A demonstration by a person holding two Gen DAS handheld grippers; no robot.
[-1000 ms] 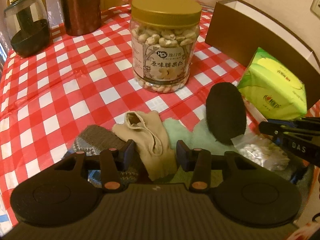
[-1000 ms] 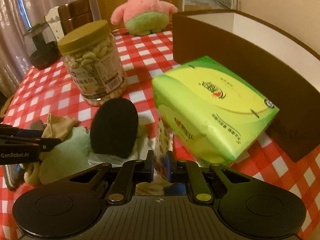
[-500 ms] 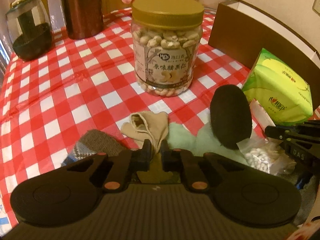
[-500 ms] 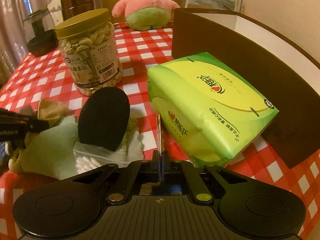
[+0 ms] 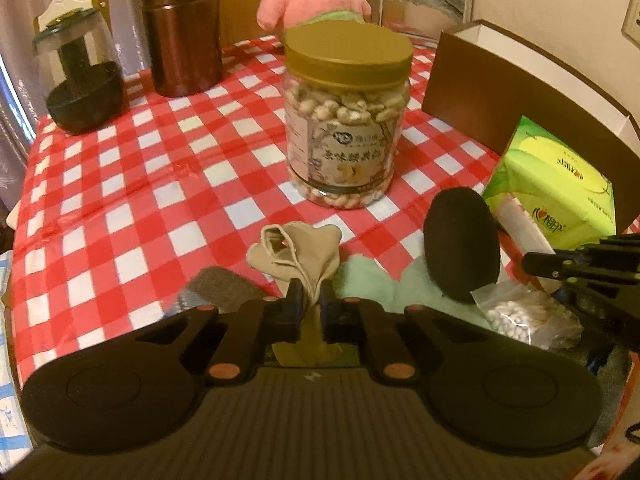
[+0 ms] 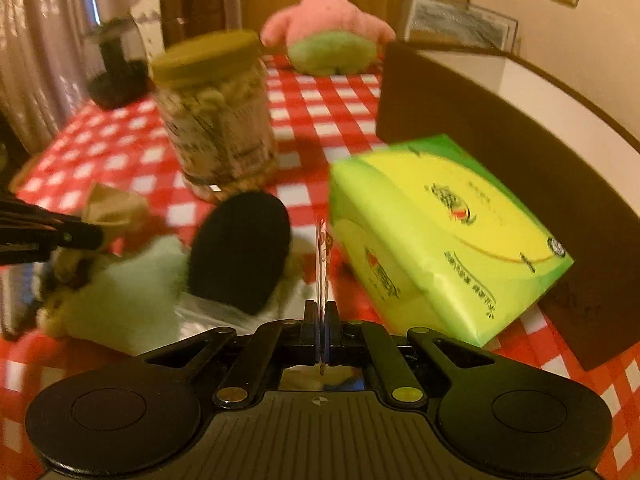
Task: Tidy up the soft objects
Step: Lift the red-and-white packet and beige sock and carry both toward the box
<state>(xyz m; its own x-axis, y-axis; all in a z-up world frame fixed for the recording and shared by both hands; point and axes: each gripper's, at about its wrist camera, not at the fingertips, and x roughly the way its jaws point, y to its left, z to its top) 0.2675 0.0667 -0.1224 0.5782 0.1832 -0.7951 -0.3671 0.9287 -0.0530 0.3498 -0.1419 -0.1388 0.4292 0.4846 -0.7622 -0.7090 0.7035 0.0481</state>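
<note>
A beige sock (image 5: pixel 298 248) is pinched at its lower end by my left gripper (image 5: pixel 310 294), which is shut on it. The sock's open cuff stands up over the checked cloth. Beside it lie a grey sock (image 5: pixel 222 288), a mint fluffy cloth (image 5: pixel 372 284) and a black oval pad (image 5: pixel 462 248). My right gripper (image 6: pixel 321 312) is shut on a thin clear plastic packet (image 6: pixel 321 256) held edge-on, just left of the green tissue pack (image 6: pixel 448 232). The black oval pad (image 6: pixel 240 256) leans on the mint fluffy cloth (image 6: pixel 132 284) to the left.
A jar of cashews (image 5: pixel 346 120) stands mid-table on the red checked cloth (image 5: pixel 120 184). An open brown box (image 6: pixel 520 128) runs along the right. A pink star plush (image 6: pixel 328 36), a brown canister (image 5: pixel 182 28) and a dark glass container (image 5: pixel 80 76) sit at the back. A bag of white beads (image 5: pixel 520 316) lies near the right gripper (image 5: pixel 536 262).
My left gripper's jaws closed on the beige sock and raised it a little. My right gripper's jaws closed fully on the clear packet, and the view rolled slightly.
</note>
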